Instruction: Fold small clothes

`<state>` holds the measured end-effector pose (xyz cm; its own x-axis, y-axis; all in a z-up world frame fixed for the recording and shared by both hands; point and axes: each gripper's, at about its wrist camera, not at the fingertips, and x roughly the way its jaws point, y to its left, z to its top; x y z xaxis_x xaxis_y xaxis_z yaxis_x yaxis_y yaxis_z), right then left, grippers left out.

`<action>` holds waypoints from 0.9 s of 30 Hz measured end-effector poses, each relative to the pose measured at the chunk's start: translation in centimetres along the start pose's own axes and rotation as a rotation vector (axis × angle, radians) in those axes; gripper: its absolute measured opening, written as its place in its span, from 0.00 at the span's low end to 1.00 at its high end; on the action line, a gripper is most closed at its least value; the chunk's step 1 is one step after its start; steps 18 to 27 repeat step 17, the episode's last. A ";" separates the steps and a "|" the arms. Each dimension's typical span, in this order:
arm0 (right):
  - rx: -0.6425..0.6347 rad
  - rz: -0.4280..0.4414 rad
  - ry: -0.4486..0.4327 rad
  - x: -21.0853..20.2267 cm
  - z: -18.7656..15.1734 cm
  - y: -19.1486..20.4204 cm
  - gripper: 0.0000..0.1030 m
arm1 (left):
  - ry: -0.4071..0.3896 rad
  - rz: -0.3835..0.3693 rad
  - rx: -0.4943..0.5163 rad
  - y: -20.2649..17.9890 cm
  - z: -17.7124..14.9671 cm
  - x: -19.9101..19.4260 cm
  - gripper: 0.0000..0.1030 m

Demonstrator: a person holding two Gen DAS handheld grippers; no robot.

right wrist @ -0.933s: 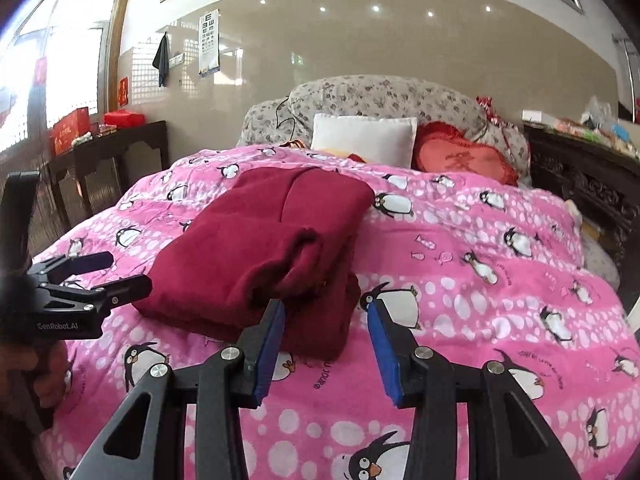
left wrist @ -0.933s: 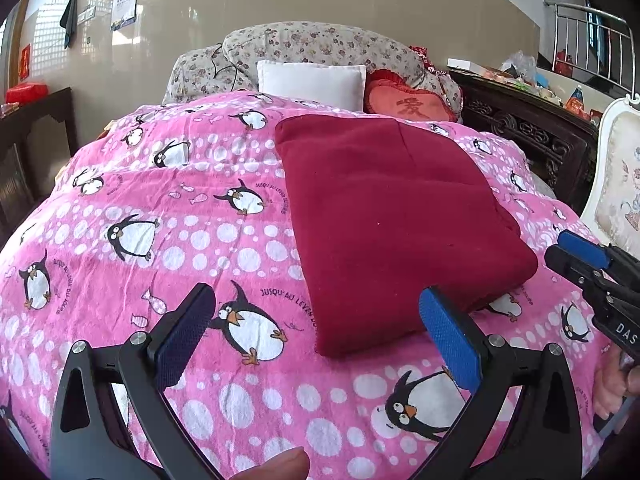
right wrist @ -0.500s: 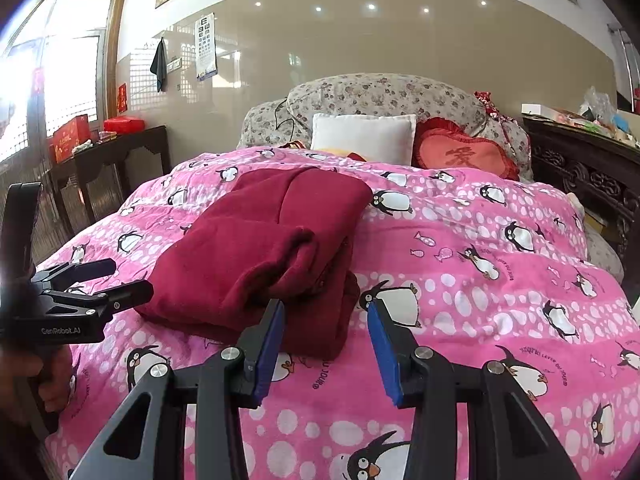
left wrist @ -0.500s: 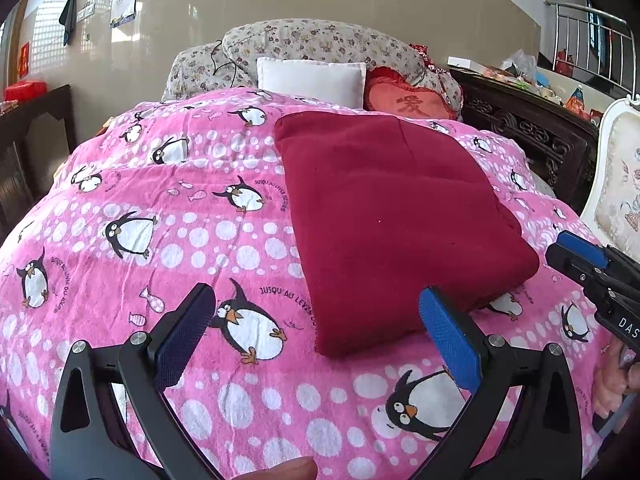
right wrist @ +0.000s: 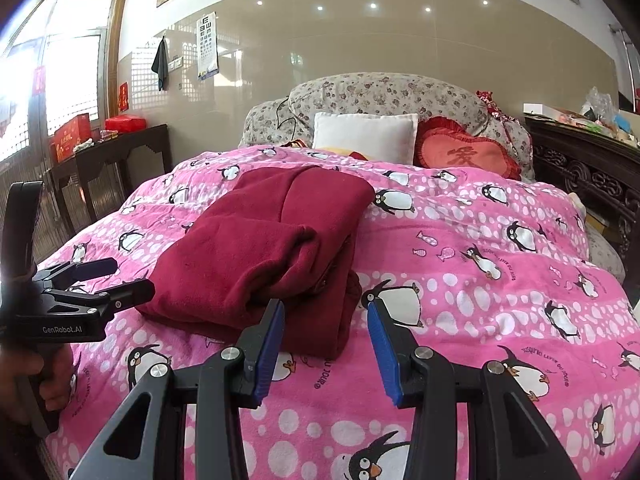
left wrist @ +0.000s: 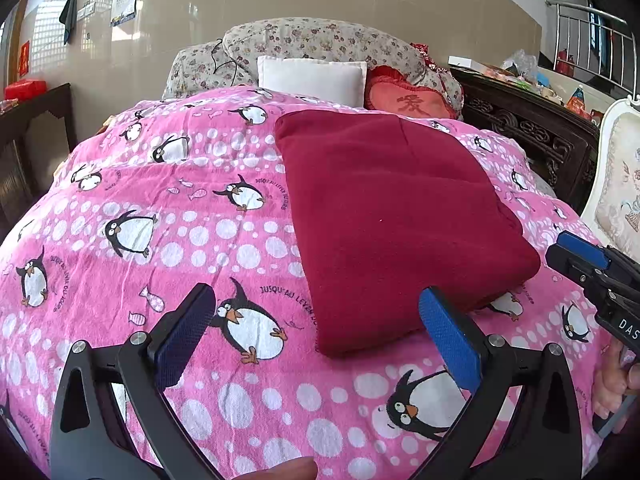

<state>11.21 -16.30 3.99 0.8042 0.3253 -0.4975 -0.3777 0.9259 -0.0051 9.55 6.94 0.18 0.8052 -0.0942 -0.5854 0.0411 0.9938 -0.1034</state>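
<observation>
A dark red fleece garment (left wrist: 392, 216) lies folded into a thick rectangle on the pink penguin bedspread (left wrist: 160, 216). From the right wrist view the same garment (right wrist: 264, 248) shows its layered folded edge facing me. My left gripper (left wrist: 316, 300) is open, its blue pads wide apart, hovering just short of the garment's near edge with nothing between them. My right gripper (right wrist: 326, 312) is also open and empty, its pads close to the garment's near right corner. Each gripper appears in the other's view: the right gripper (left wrist: 580, 256) at the far right, the left gripper (right wrist: 116, 280) at the far left.
A white pillow (left wrist: 312, 80), a red heart cushion (left wrist: 408, 100) and a floral bolster (left wrist: 320, 40) lie at the bed's head. A dark carved cabinet (left wrist: 528, 132) and a pale chair (left wrist: 620, 184) stand to the right. A dark side table (right wrist: 120, 152) stands left.
Both grippers have tilted or lifted slightly, so the wall and pillows fill more of the right wrist view. The garment lies unmoved and both grippers stay open.
</observation>
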 end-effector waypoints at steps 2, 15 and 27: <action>-0.001 0.000 0.000 0.0 0.0 0.0 0.40 | -0.001 0.001 0.000 0.0 0.0 0.0 0.99; -0.021 0.001 -0.004 -0.1 0.0 0.3 0.40 | -0.028 -0.012 -0.030 0.8 -0.2 -0.4 0.99; -0.025 0.000 -0.003 0.0 0.0 0.4 0.40 | -0.026 -0.007 -0.032 0.8 -0.2 -0.4 0.99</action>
